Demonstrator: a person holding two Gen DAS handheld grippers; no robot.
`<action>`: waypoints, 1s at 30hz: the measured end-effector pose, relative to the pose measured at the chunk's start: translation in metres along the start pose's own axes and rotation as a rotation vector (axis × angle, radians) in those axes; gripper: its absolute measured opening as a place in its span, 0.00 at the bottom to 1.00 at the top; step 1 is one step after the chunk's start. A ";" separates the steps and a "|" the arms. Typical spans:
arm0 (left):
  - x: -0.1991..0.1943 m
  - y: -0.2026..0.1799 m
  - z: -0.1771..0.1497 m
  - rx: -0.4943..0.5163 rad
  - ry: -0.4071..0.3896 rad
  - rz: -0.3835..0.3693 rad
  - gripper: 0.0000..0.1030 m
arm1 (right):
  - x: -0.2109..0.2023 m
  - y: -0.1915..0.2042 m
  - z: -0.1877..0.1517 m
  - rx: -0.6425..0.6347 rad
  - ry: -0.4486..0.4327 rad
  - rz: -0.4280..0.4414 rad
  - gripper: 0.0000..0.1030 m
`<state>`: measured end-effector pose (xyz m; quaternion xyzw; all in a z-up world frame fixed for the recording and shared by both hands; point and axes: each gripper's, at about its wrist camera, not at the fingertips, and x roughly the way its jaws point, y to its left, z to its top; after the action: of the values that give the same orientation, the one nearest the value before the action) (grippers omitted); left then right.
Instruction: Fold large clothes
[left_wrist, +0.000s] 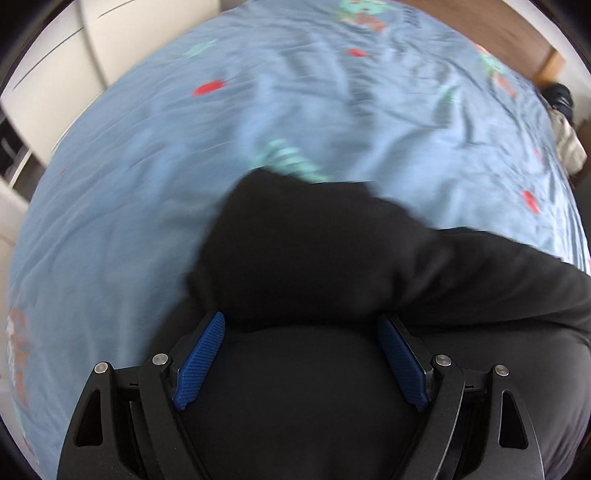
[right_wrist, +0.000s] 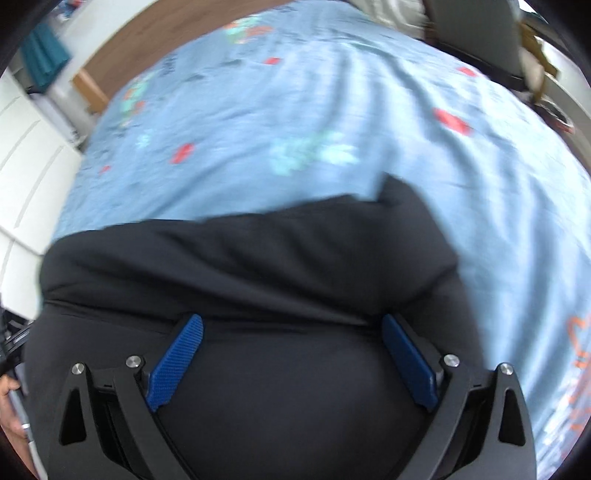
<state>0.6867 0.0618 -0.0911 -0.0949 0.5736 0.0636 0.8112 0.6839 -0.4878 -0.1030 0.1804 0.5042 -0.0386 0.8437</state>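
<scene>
One blue patterned bed sheet (left_wrist: 147, 206) fills both views. On it lies the black garment (left_wrist: 332, 266), bunched beneath both grippers. Left gripper (left_wrist: 301, 325) fingers stand wide, pressing nothing; right gripper (right_wrist: 291, 328) fingers likewise stand wide above the cloth.

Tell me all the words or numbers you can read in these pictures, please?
None can be read.
Dark marks on the blue bedsheet, near its far edge: maybe letters, too blurred.
Orange marks at the bedsheet's edge: too blurred to tell.
Black garment: no label showing.
</scene>
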 end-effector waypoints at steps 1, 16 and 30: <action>-0.002 0.012 -0.003 -0.020 0.005 0.005 0.82 | -0.003 -0.009 -0.003 0.008 0.007 -0.022 0.95; -0.086 0.153 -0.070 -0.148 -0.037 0.068 0.82 | -0.105 -0.105 -0.077 0.072 -0.016 -0.121 0.95; -0.114 0.218 -0.145 -0.248 -0.061 -0.048 0.82 | -0.180 -0.093 -0.136 0.062 -0.105 0.014 0.95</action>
<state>0.4691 0.2422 -0.0487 -0.2062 0.5341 0.1175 0.8114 0.4590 -0.5491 -0.0301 0.2075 0.4566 -0.0577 0.8632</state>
